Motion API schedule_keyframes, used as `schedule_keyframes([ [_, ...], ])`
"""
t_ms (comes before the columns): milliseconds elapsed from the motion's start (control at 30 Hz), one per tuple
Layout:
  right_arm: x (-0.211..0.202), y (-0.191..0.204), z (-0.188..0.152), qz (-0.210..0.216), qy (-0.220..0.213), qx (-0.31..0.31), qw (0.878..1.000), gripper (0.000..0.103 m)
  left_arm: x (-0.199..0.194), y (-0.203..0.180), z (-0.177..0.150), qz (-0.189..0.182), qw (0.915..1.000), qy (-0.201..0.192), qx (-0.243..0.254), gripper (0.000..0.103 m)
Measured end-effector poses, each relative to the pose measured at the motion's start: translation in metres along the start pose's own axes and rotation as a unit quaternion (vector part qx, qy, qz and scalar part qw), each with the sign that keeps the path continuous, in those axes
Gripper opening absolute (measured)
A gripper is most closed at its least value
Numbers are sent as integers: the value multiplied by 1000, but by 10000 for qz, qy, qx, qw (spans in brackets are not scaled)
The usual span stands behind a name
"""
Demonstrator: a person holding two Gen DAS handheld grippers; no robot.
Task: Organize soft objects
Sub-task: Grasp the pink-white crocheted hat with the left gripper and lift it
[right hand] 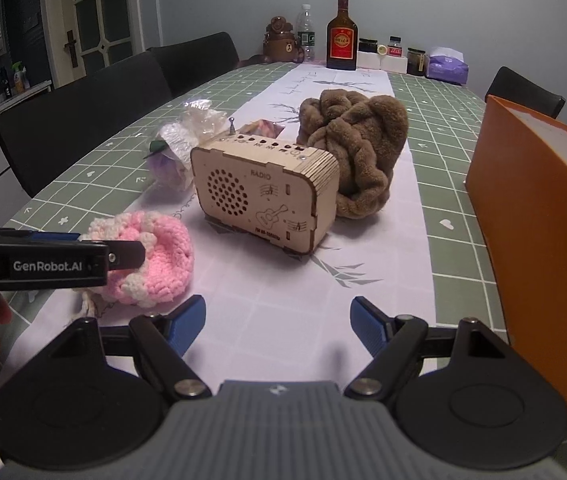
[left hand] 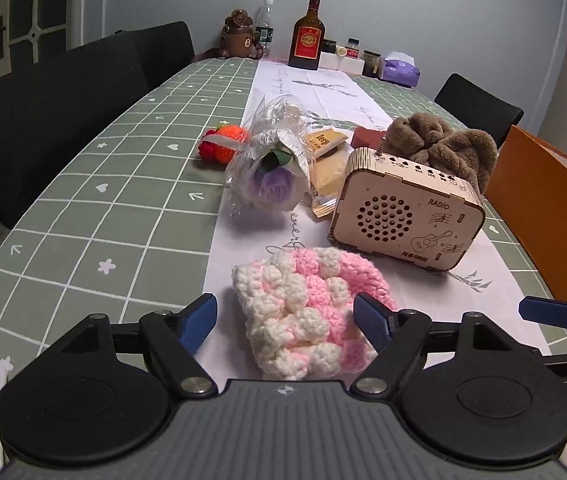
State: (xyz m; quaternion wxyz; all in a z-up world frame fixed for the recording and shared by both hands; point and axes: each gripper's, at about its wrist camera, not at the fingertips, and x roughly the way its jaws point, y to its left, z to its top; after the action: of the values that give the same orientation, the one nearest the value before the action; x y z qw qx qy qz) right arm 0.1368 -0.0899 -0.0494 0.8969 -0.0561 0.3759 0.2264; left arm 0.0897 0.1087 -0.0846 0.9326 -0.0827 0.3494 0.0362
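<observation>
A pink and white crochet hat (left hand: 307, 312) lies on the white table runner, between the open fingers of my left gripper (left hand: 285, 324); whether the pads touch it I cannot tell. It also shows in the right wrist view (right hand: 155, 256), partly behind the left gripper's finger (right hand: 123, 256). My right gripper (right hand: 277, 324) is open and empty over bare runner. A brown plush scrunchie-like bundle (right hand: 357, 148) lies behind a wooden radio (right hand: 263, 196). An orange and red crochet toy (left hand: 223, 144) sits further back left.
An orange box (right hand: 539, 216) stands open at the right edge. A wrapped purple flower (left hand: 267, 168) and snack packets (left hand: 327, 160) lie mid-table. Bottles, jars and a tissue pack (left hand: 399, 68) line the far end. Black chairs (left hand: 55, 112) stand along the left.
</observation>
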Motion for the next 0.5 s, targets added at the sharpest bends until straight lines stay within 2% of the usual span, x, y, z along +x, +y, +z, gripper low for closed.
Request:
schedule_keyframes([
  [167,8,-4,0,-5,107,82,9999,78,15,-11,-1,-25,9996,281,96,90],
  [300,11,-8,-1,-24,140,106,9998,78,14,-18,-7,-47,9996,161,237,76],
  [500,14,-10,-2,4,186,117,9998,78,11,-20,-6,-96,9996,144,220,62],
])
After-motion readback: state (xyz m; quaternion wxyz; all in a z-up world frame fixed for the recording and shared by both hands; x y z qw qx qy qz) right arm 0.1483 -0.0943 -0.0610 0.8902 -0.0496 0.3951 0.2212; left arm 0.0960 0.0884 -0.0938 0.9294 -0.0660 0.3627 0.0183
